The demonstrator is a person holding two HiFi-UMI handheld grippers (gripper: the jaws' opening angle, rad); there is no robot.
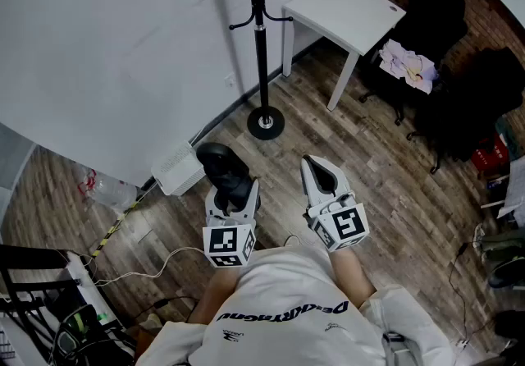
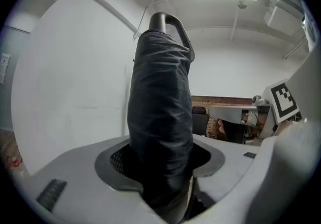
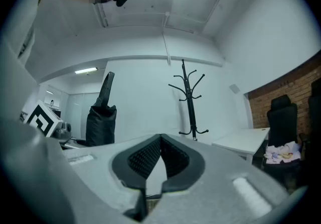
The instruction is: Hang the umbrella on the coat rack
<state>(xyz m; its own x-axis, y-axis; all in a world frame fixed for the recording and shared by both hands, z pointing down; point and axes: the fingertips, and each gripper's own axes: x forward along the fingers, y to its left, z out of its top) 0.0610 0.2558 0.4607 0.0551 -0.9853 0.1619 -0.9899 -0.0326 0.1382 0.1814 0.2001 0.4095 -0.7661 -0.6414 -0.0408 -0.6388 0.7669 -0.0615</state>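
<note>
The left gripper (image 2: 159,166) clamps the folded black umbrella (image 2: 160,92), which stands upright in its jaws. The right gripper (image 3: 159,143) is closed on nothing. Both point roughly level toward the coat rack (image 1: 260,36), which stands well ahead across open floor (image 1: 328,147), between the wall (image 1: 123,44) and a white table (image 1: 344,7).

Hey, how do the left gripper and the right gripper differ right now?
The left gripper is shut on the black umbrella; the right gripper holds nothing. Left fingers sit spread round it; right fingers meet at the tips. Both are white.
</note>
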